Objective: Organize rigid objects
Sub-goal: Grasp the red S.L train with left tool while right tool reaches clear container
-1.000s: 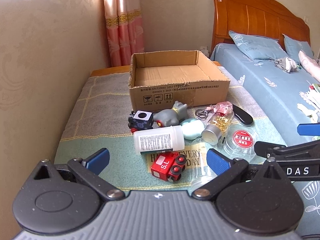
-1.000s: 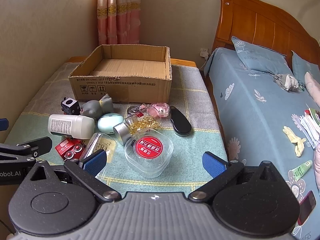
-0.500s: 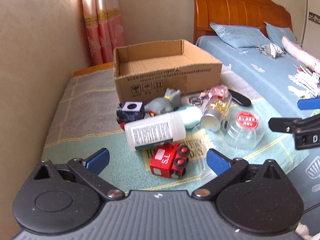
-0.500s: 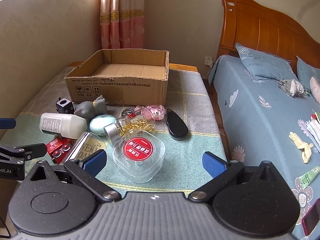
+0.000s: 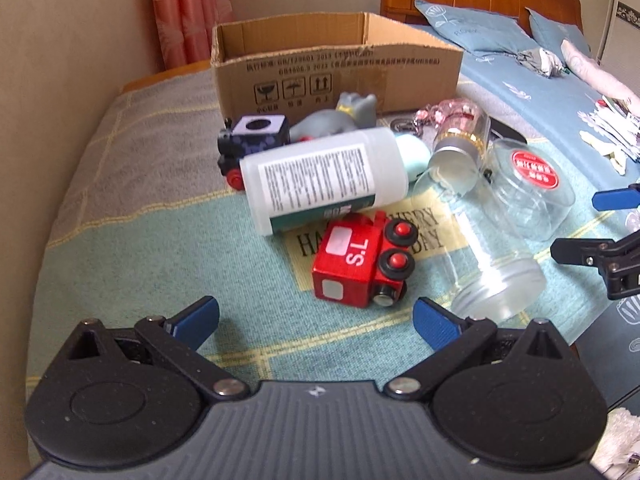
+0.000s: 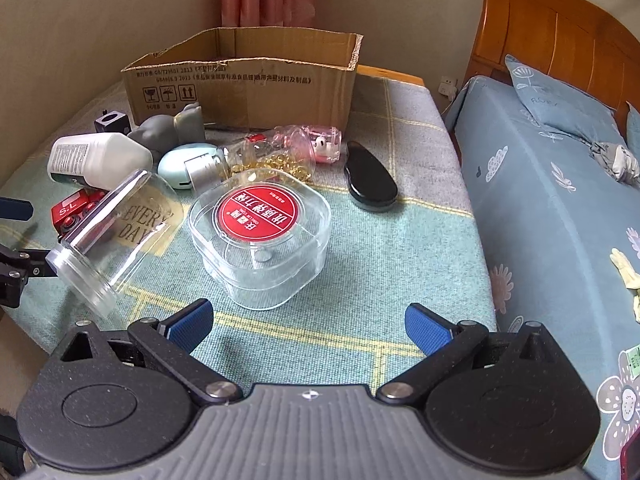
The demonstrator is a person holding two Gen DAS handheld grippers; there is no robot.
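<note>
Red toy train [image 5: 362, 266] nearest left tool [image 5: 316, 320], white bottle [image 5: 324, 178] behind; both tools spread, right tool [image 6: 306, 322] facing clear tub [image 6: 260, 240]

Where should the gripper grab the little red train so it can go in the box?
Grip the red train across its flat, boxy red body, probably from above. It lies tipped on its side with the wheels facing right, so the round wheels would slip; the flat faces give the fingers something square. The open left gripper is nearest.
</note>
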